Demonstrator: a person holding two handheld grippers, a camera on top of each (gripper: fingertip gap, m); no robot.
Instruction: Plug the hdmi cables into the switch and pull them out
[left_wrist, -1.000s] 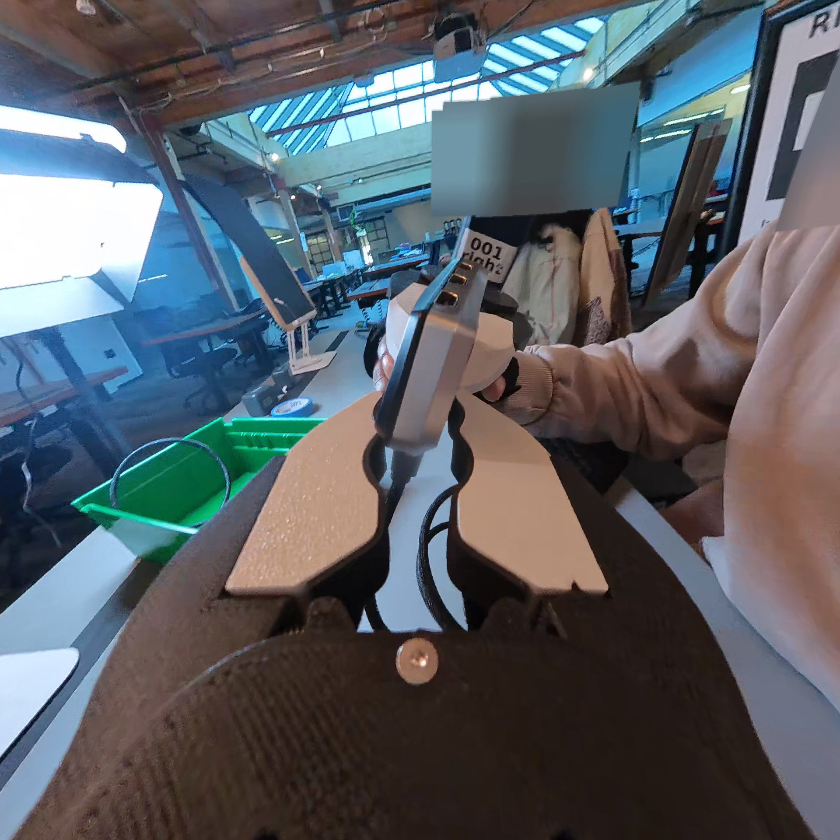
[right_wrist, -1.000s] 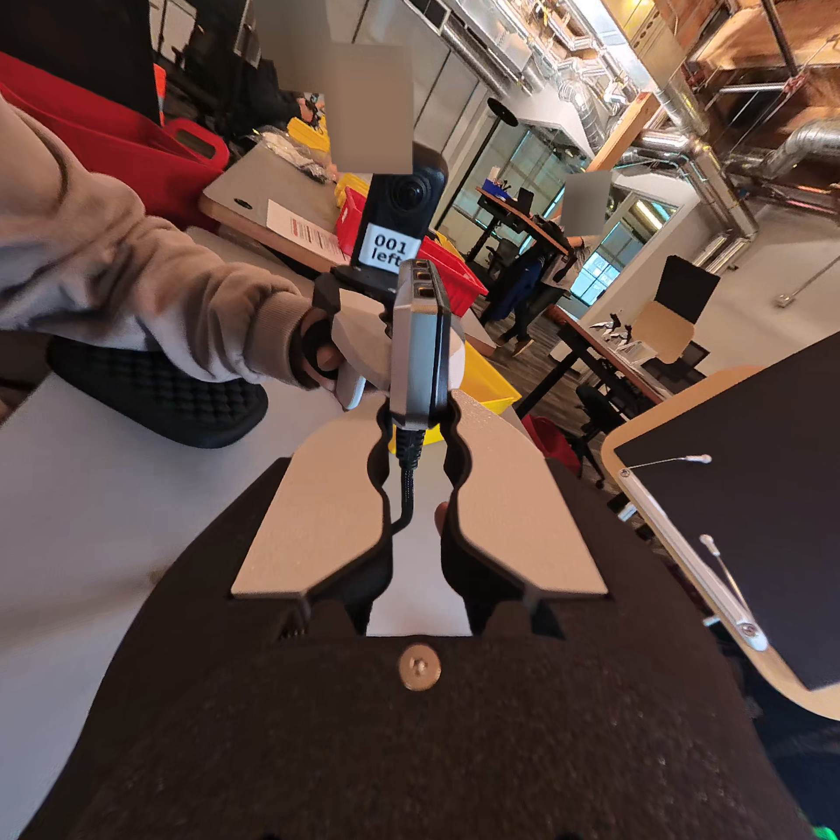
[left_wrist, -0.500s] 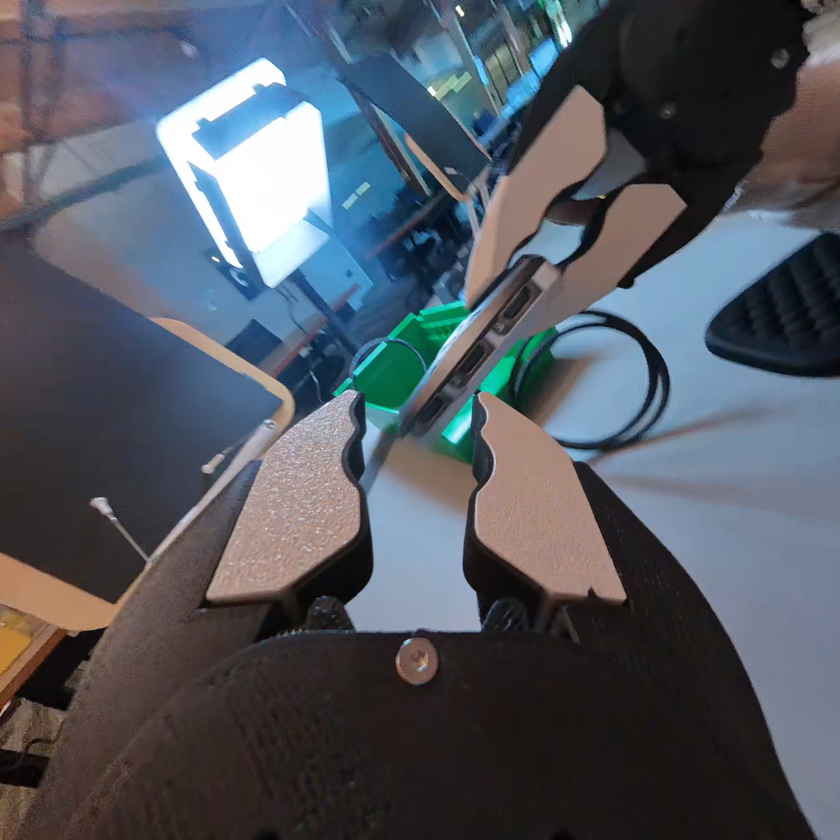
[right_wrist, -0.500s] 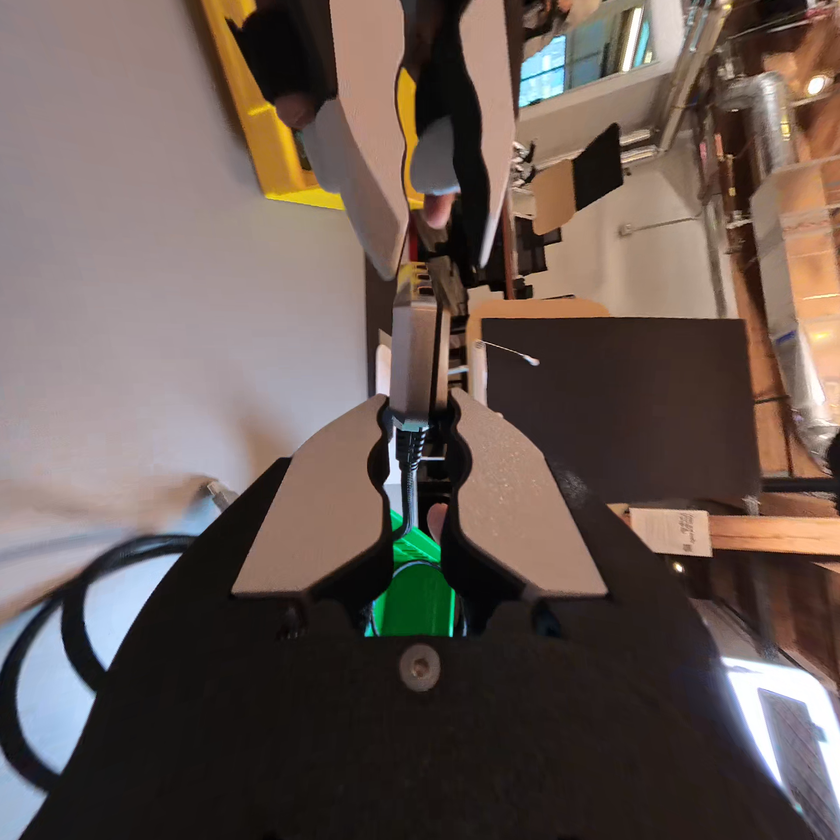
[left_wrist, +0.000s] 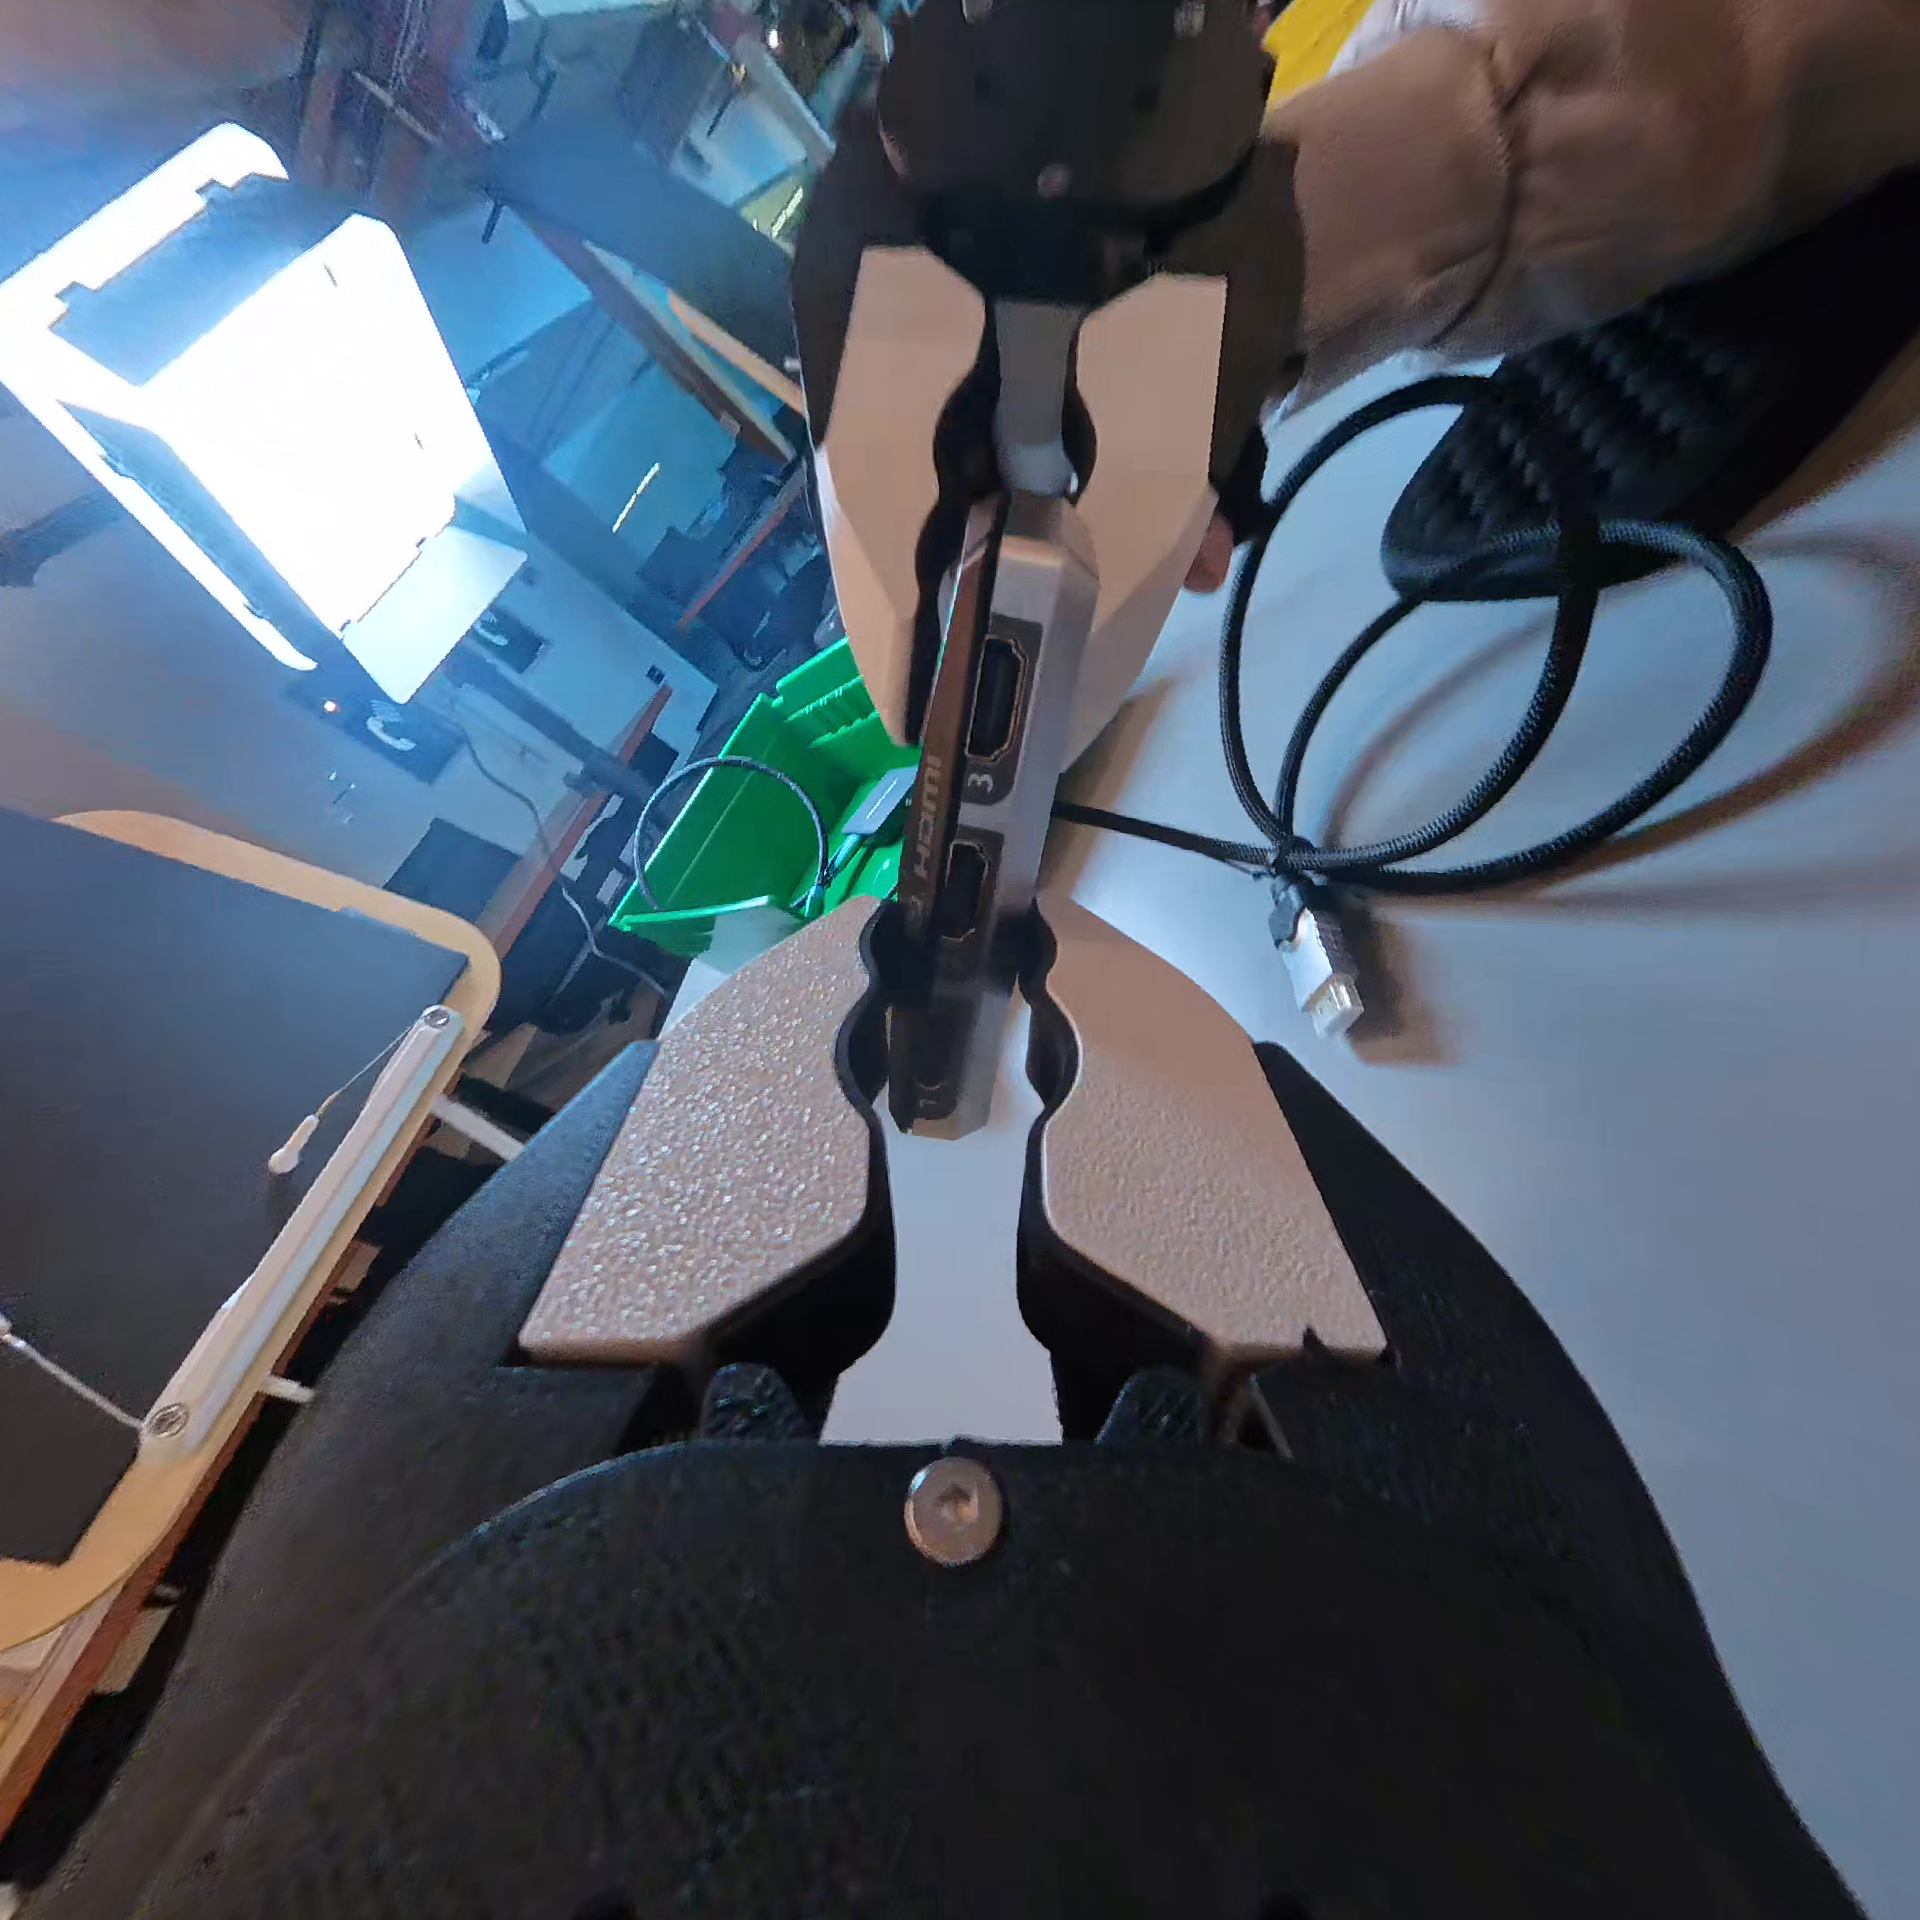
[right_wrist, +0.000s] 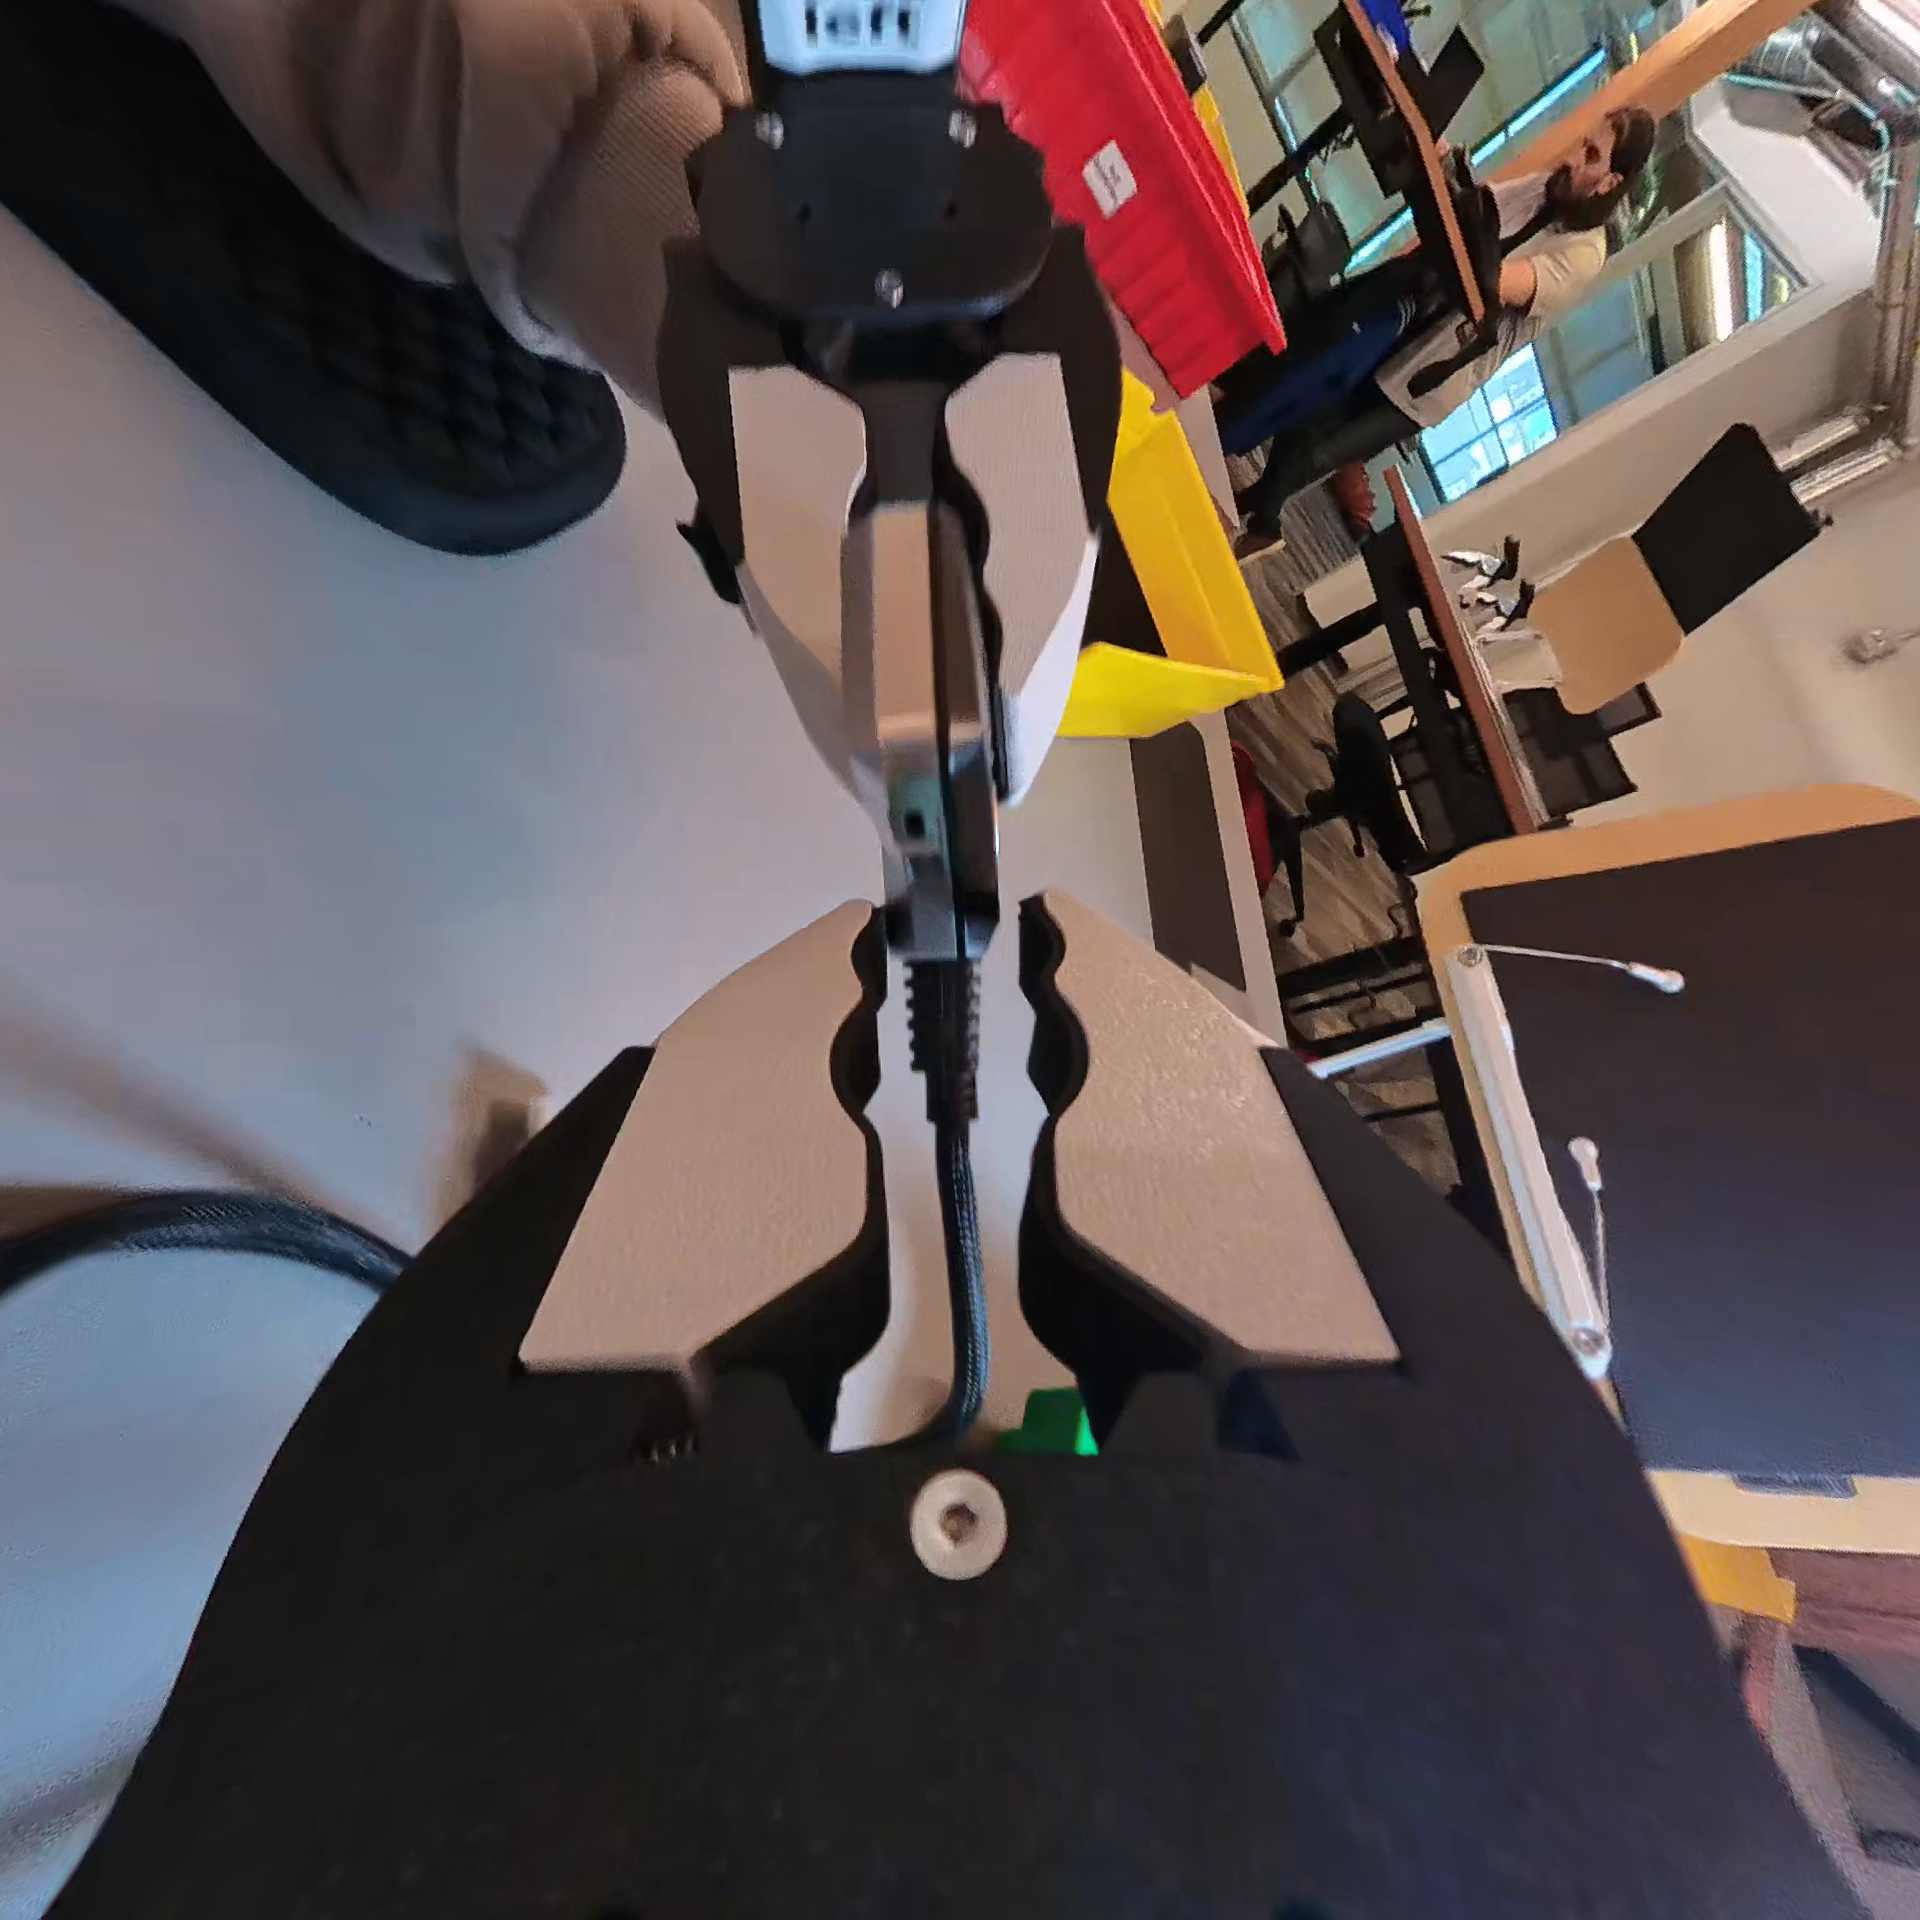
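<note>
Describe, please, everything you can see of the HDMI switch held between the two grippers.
The HDMI switch is a slim, flat box with a silver metal-looking body and a black face. Its narrow edge shows a row of ports, the visible ones empty. It hangs above the white table, held at opposite ends: the left gripper closes on the near end, the right gripper on the far end. A braided black cable leaves the end by the right gripper.

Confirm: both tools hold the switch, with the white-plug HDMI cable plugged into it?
No: left wrist view shows the white plug lying loose on the table, the switch with two visible ports empty. Left tool and right tool do both hold it.
</note>
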